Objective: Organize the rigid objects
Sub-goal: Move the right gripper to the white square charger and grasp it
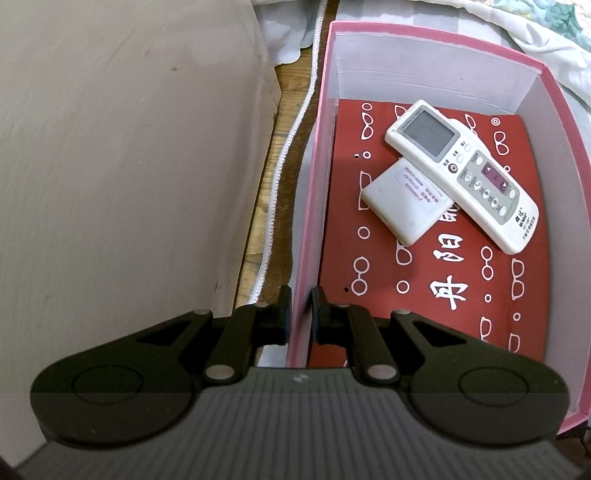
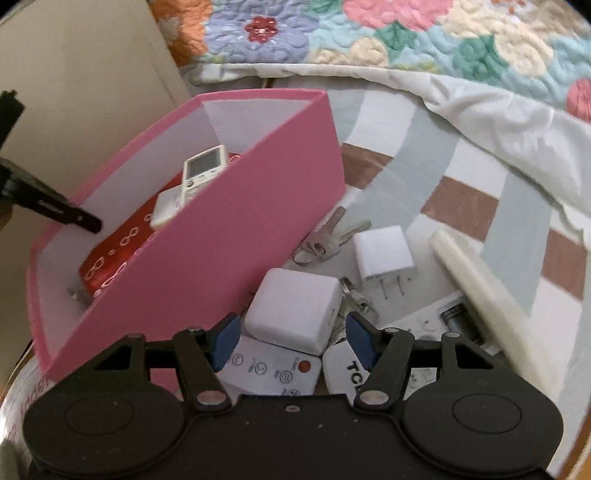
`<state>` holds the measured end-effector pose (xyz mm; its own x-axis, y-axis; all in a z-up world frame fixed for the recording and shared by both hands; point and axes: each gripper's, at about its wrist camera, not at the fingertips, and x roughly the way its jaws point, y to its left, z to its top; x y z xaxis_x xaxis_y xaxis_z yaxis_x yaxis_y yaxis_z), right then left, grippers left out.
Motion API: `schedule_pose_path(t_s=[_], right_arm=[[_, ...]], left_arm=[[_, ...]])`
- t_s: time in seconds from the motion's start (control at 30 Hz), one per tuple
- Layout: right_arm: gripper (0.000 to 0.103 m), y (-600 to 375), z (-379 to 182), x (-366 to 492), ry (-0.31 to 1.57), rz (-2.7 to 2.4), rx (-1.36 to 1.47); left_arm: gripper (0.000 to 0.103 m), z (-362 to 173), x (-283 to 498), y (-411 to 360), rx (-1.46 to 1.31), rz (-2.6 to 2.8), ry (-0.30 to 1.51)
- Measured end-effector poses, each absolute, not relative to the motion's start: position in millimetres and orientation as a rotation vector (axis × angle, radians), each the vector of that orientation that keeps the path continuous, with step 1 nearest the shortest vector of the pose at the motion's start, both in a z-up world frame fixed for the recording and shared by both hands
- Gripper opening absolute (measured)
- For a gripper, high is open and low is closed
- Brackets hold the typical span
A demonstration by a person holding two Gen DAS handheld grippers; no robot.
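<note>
left gripper [image 1: 300, 314] jaws are clamped on the near side wall of the pink rectangular cardboard box [image 1: 436, 27], steadying it on the bed. inside, on a red printed pouch [image 1: 436, 291], lie a white air-conditioner remote with a grey screen [image 1: 461, 175] and a smaller white flat remote [image 1: 404, 205] partly under it. right gripper [image 2: 291, 341] jaws stand open and empty, straddling a white cube-shaped charger block [image 2: 295, 314] just outside the box's long wall, pads not yet touching it. risk, as judged: the block sits tilted on top of a white remote with a red button [image 2: 273, 369] and beside a white tcl-marked remote [image 2: 347, 373], so a low closure could pinch or drag those. loose metal keys [image 2: 325, 240] and a white two-prong plug adapter [image 2: 384, 254] lie near and could get scattered. lifting too close to the pink wall could tip the box against the left hold.
</note>
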<state>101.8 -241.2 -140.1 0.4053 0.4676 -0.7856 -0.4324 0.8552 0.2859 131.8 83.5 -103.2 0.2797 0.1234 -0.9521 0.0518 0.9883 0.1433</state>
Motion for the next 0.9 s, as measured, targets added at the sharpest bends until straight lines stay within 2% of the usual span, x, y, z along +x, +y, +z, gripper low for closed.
schedule_pose_path(t_s=[0.17,0.27,0.3,0.43,0.63,0.9], right_arm=[[0.075,-224,-154,100,0.971,0.556,-0.012],[0.076,-209,-157,109,0.952,0.538,-0.101],[0.08,-206,-159,115,0.958,0.522,-0.099],[0.074,-203,-155,119,0.975,0.502,-0.125],[0.072,-226,-150,120,1.064,0.483,0.053],[0.07,-232,-143,117,1.09,0.466,0.136]], left_arm=[[0.01,-103,132,83,0.166,0.049,1.296],[0.01,-104,133,81,0.17,0.055,1.304],[0.011,-103,133,81,0.172,0.057,1.305],[0.011,-104,134,80,0.177,0.065,1.303],[0.011,-105,134,78,0.178,0.072,1.304],[0.011,-105,137,77,0.187,0.064,1.312]])
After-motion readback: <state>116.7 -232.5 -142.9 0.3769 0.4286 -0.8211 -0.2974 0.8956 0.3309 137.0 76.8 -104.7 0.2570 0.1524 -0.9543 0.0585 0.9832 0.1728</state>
